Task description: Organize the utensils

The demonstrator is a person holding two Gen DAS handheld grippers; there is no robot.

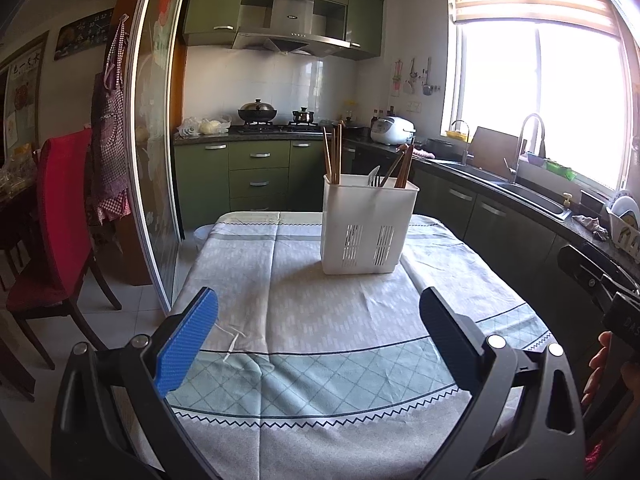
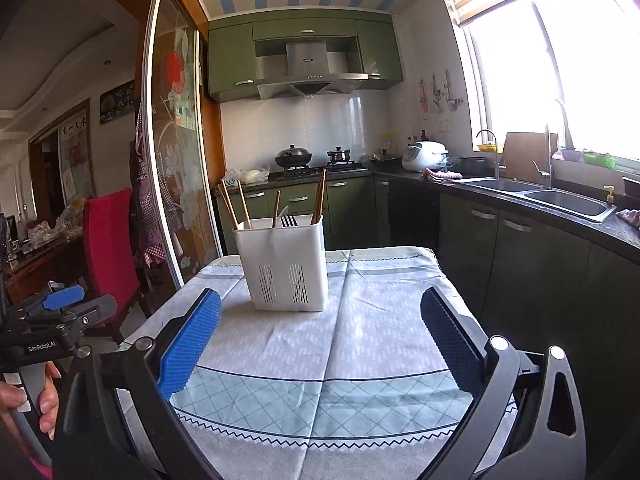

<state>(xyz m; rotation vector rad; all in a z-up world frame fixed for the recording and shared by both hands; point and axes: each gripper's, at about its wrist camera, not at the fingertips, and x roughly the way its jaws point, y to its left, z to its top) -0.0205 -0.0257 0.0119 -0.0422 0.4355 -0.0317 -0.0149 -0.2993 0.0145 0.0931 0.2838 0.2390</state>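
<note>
A white slotted utensil holder [image 1: 368,228] [image 2: 286,264] stands upright on the cloth-covered table [image 1: 312,344] [image 2: 340,360]. Wooden chopsticks [image 1: 333,154] [image 2: 232,206], more brown sticks [image 1: 404,166] [image 2: 319,196], a fork [image 2: 289,221] and a pale spoon [image 1: 374,176] stick out of its compartments. My left gripper [image 1: 319,314] hangs open over the near cloth, well short of the holder, nothing between its blue pads. My right gripper [image 2: 321,316] is open too, empty, the holder ahead and slightly left. The left gripper also shows at the left edge of the right wrist view [image 2: 64,304].
A red chair [image 1: 60,224] [image 2: 108,240] stands left of the table beside a glass sliding door [image 1: 158,140]. Dark counters with a sink [image 2: 560,200] run along the right. A hand [image 2: 28,396] holds the left gripper's handle.
</note>
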